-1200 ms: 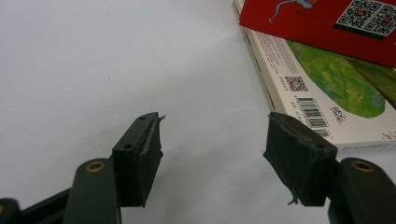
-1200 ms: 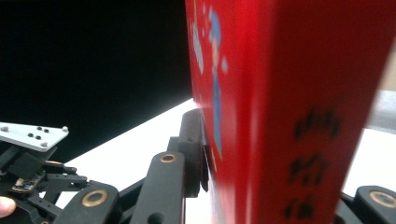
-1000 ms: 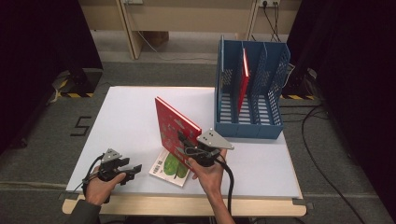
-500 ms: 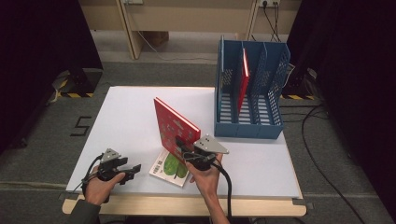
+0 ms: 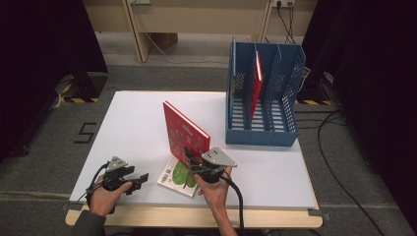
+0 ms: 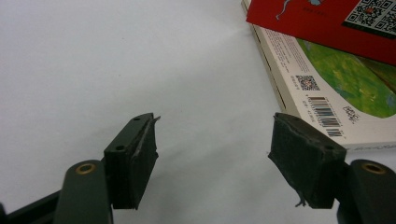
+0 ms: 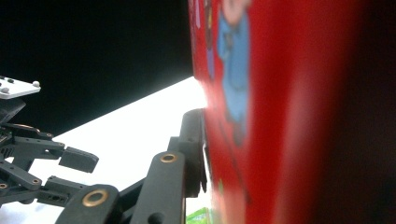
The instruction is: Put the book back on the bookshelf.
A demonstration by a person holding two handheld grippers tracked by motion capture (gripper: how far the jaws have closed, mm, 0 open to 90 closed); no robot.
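Right gripper jaws clamp the red book; left gripper jaws open, empty, just widened.

Right tongs pressed against the upright red book; left tongs, farther off at left, over the white surface.
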